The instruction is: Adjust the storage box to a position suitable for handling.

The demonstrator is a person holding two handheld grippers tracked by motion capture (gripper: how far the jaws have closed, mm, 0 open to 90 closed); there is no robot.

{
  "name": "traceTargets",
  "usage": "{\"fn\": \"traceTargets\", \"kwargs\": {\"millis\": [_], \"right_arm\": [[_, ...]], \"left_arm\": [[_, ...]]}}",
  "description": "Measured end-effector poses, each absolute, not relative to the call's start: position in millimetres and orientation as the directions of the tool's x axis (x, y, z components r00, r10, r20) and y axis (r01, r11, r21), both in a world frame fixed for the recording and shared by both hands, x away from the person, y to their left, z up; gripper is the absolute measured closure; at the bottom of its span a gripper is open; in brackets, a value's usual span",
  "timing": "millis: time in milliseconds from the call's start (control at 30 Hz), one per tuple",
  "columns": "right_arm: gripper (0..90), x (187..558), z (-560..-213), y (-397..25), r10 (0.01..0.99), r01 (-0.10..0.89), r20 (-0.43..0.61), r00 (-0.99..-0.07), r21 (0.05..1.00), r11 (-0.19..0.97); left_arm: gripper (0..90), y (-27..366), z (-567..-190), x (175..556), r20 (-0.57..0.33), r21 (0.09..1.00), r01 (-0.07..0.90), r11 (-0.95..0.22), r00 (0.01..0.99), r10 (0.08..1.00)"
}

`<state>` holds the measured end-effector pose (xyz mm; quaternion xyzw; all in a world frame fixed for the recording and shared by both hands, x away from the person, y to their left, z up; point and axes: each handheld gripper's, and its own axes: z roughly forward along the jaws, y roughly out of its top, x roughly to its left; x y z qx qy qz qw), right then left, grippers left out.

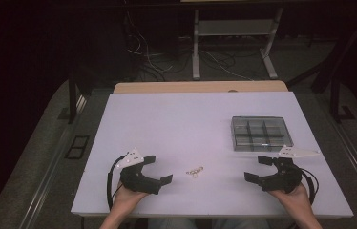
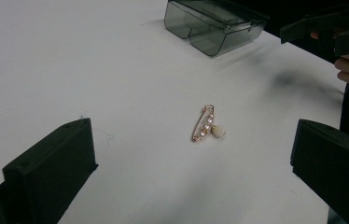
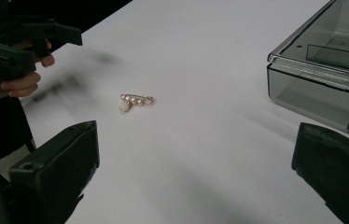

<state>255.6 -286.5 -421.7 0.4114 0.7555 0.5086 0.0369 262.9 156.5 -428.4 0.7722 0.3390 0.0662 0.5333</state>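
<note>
White board (image 1: 176,119) covers the table; dark floor and loose cables lie beyond its 12 o'clock edge. A small gold pin with pearl beads (image 1: 195,171) lies flat on the board near the 6 o'clock edge, between the two grippers and apart from both. The left gripper (image 1: 160,168) sits at about 9 o'clock from the pin, jaws spread wide and holding nothing. The right gripper (image 1: 256,168) sits at about 3 o'clock from it, likewise released and empty. A smoky compartment box (image 1: 260,133) with its lid closed rests at roughly 2 o'clock from the pin, well apart.

Risks, as judged from this layout:
- The pin is thin and lies flush on a smooth surface — broad jaw tips may close above it or skid it sideways rather than lift it.
- Its hanging bead (image 2: 218,131) may swing and shift the grasp.
- Both grippers face the pin from opposite sides — a simultaneous approach could bring the jaws into collision.
- The closed lid would block placement.
</note>
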Motion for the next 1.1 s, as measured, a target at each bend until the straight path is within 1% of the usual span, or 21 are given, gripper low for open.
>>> {"fn": "traceTargets", "kwargs": {"millis": [467, 767, 1000, 1100], "right_arm": [[0.6, 253, -419, -284, 0.656, 0.585, 0.356, -0.666, 0.795, 0.162], [0.6, 250, -415, -285, 0.654, 0.582, 0.322, -0.685, 0.782, 0.224], [0.6, 251, -410, -288, 0.654, 0.585, 0.311, -0.689, 0.771, 0.25], [0.6, 252, -409, -296, 0.664, 0.599, 0.318, -0.677, 0.762, 0.246]], "left_arm": [[0.0, 160, -428, 264, -0.275, 0.866, 0.465, -0.186, 0.752, 0.598], [0.0, 162, -428, 264, -0.293, 0.864, 0.475, -0.165, 0.742, 0.603], [0.0, 163, -428, 264, -0.296, 0.864, 0.478, -0.158, 0.736, 0.608], [0.0, 163, -429, 264, -0.296, 0.864, 0.478, -0.157, 0.735, 0.61]]}}
